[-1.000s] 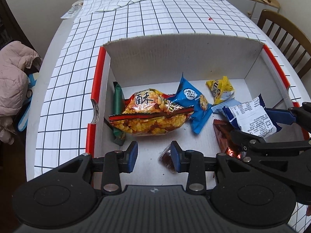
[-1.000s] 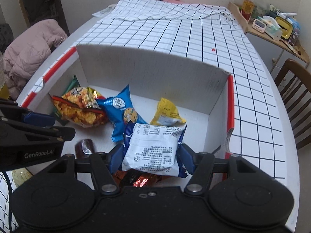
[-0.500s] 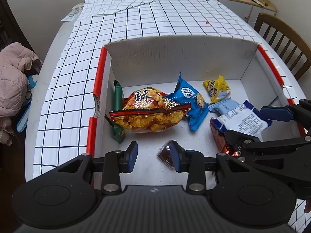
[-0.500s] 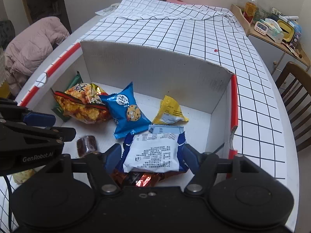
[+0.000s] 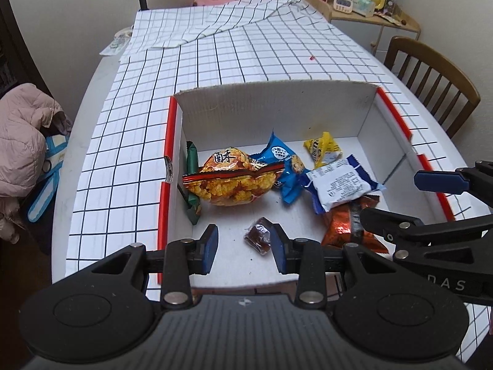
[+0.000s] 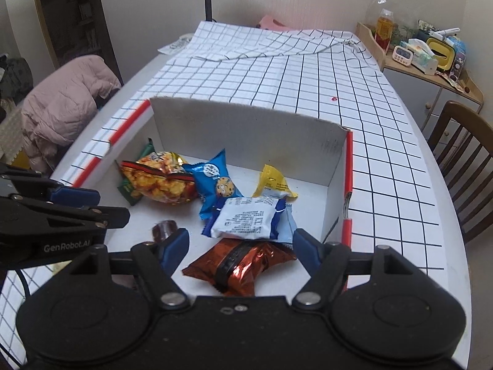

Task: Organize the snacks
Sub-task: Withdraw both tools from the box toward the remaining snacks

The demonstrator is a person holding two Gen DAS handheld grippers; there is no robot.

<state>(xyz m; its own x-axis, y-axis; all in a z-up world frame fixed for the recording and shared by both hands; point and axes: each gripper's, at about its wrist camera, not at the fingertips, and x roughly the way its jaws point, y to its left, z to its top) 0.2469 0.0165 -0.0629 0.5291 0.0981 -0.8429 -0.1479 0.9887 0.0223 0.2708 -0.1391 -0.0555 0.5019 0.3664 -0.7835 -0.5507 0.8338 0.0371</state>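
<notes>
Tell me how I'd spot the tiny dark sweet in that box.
Look in the white cardboard box on the checked tablecloth. Near its front edge lies the small dark brown candy, alone on bare floor; it is the smallest, and every other packet is colourful.

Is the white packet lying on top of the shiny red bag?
Yes, the white packet rests partly over the red bag's far end inside the box.

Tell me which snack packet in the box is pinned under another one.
The shiny copper-red foil packet. The white-and-blue packet lies across its far end. It is also the one nearest the open right gripper.
</notes>
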